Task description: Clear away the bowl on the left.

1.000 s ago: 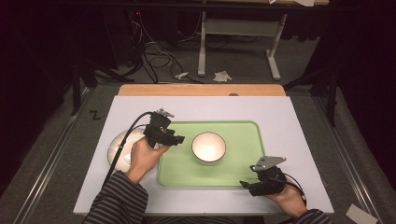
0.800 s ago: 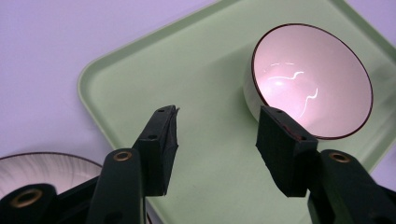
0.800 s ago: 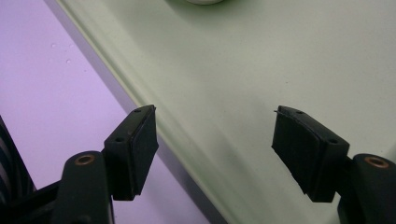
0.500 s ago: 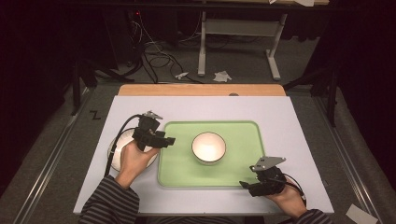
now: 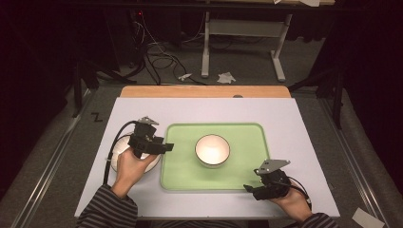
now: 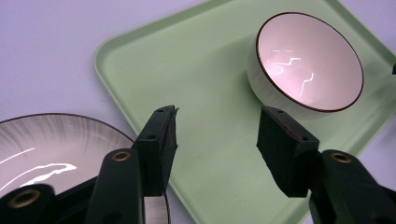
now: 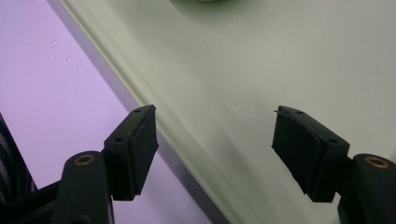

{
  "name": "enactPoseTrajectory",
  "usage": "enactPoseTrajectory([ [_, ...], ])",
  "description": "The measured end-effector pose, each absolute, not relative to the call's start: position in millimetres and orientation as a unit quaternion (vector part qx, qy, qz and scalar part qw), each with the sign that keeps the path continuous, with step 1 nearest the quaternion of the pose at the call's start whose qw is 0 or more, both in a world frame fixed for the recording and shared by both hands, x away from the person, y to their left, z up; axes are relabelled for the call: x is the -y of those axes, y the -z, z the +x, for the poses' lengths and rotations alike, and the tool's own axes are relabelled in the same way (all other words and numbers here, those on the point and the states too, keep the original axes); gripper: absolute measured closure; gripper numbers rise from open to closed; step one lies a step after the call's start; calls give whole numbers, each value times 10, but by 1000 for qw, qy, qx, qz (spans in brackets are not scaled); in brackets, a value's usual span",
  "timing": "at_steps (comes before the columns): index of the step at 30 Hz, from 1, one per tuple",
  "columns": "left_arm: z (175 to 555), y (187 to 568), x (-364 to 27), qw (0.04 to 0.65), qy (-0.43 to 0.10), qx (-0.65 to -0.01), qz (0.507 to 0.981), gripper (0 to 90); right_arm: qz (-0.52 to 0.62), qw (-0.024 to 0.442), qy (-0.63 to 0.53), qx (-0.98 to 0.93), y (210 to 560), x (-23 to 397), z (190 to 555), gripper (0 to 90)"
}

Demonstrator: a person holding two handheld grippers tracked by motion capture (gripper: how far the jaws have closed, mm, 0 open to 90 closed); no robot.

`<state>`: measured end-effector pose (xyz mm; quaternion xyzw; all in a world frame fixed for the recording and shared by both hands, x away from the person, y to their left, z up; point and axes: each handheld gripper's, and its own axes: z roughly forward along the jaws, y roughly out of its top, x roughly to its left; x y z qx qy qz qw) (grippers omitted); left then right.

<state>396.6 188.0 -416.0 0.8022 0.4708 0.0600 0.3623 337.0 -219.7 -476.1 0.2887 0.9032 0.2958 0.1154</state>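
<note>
A white bowl with a dark rim (image 5: pixel 212 150) (image 6: pixel 308 63) stands upright in the middle of a pale green tray (image 5: pixel 247 137) (image 6: pixel 196 70) (image 7: pixel 280 60). A white plate with a dark rim (image 5: pixel 153 163) (image 6: pixel 51 144) lies on the table left of the tray, partly under my left hand. My left gripper (image 5: pixel 164 147) (image 6: pixel 217 140) hovers open over the tray's left edge, pointing toward the bowl, with nothing between its jaws. At the tray's front right corner my right gripper (image 5: pixel 248 188) (image 7: pixel 215 149) is open, its jaws straddling the tray's rim.
The tray sits on a light lavender table top (image 5: pixel 304 142) with a wooden strip (image 5: pixel 204 91) along its far edge. Beyond the table are a desk frame (image 5: pixel 242 42), cables and crumpled paper (image 5: pixel 226 77) on the floor.
My left gripper drew back left from the bowl to over the plate, then shifted slightly right to the tray's left edge. The right gripper has stayed put.
</note>
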Motion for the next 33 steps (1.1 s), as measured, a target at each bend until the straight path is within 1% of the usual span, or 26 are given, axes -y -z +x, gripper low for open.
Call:
enactPoseTrajectory([
  [11, 3826, 4225, -1905, 364, -49, -465, 806, 471, 290, 116, -298, -902, 4765, 2193, 3368, 324],
  [33, 3635, 4339, -1712, 355, -26, -440, 825, 464, 290, 116, -297, -902, 4764, 2191, 3363, 324],
])
